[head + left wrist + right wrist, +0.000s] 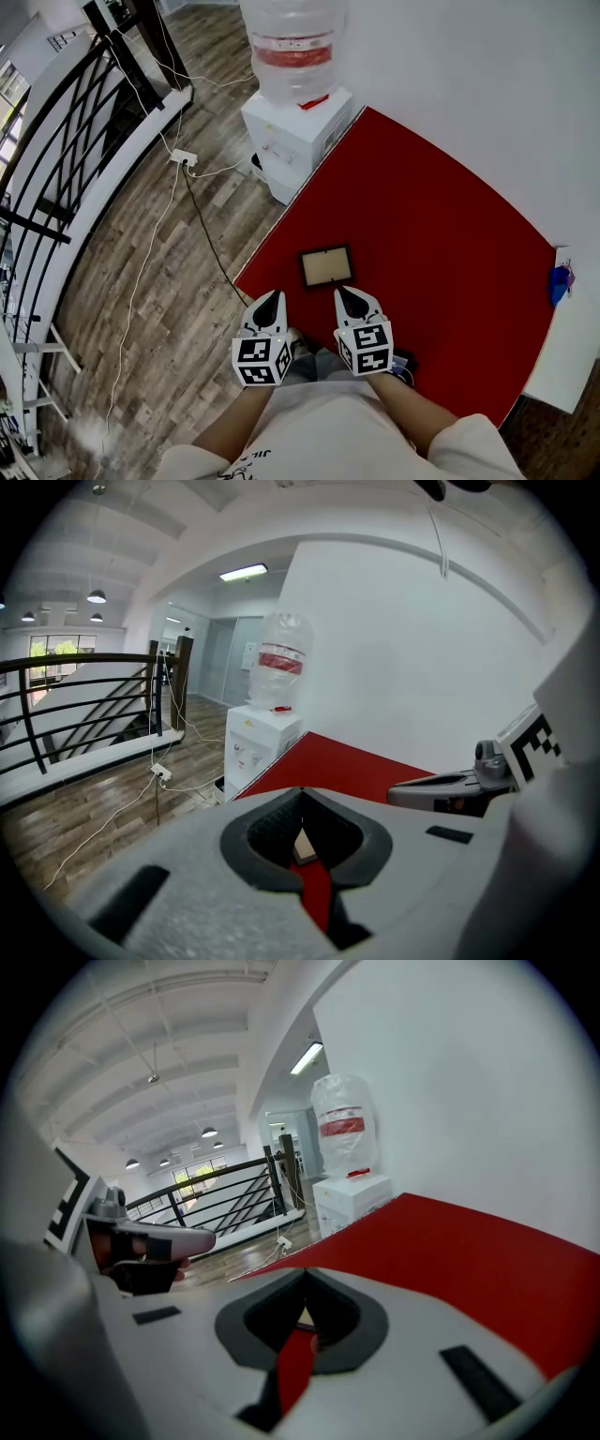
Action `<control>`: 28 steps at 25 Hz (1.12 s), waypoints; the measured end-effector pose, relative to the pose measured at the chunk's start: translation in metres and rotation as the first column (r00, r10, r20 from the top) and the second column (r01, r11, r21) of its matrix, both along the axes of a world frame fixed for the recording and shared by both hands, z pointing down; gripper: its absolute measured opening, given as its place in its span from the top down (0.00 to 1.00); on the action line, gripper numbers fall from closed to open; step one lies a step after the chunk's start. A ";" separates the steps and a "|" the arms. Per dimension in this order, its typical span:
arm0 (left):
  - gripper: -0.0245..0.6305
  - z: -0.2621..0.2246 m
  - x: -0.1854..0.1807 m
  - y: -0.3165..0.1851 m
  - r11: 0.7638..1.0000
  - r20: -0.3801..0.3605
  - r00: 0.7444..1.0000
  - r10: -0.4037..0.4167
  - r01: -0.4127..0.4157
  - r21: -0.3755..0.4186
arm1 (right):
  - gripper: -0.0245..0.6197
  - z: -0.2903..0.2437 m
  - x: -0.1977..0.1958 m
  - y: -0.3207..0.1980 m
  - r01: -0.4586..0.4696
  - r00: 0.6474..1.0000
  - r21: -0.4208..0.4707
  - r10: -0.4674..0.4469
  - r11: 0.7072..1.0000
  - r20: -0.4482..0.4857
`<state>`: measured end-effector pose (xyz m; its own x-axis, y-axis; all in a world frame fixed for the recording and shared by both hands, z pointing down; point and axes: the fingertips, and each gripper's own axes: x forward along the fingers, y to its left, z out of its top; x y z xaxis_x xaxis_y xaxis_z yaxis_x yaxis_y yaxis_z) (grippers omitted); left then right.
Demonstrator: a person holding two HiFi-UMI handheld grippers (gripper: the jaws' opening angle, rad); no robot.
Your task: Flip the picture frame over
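Though near table (450, 234) edge, frame (326, 267) unobstructed.

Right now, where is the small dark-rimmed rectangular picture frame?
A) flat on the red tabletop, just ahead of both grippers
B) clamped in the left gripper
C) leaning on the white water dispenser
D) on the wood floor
A: the head view shows the picture frame lying flat on the red tabletop, just beyond the tips of the left gripper and the right gripper. Both are shut and hold nothing.
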<state>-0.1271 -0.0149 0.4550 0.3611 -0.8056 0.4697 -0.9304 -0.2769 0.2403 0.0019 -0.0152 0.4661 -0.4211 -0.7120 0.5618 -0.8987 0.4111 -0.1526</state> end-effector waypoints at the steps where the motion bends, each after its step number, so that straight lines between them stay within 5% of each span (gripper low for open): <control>1: 0.95 0.003 -0.002 -0.003 1.000 0.004 1.000 -0.003 0.003 0.001 | 0.95 0.004 -0.002 -0.002 0.001 1.000 -0.004 -0.001 1.000 -0.002; 22: 0.95 0.077 -0.020 -0.026 0.995 0.007 1.000 -0.019 0.020 -0.099 | 0.95 0.099 -0.039 -0.054 -0.041 0.991 -0.085 0.030 0.996 -0.129; 28: 0.95 0.086 -0.023 -0.026 0.993 -0.002 1.000 -0.014 0.014 -0.114 | 0.82 0.124 -0.057 -0.054 -0.037 0.985 -0.144 0.012 0.989 -0.174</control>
<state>-0.1503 -0.0406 0.5414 0.3514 -0.7517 0.5581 -0.9333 -0.2346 0.2718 -0.0553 -0.0692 0.5897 -0.2922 -0.6257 0.7232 -0.9263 0.3733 -0.0512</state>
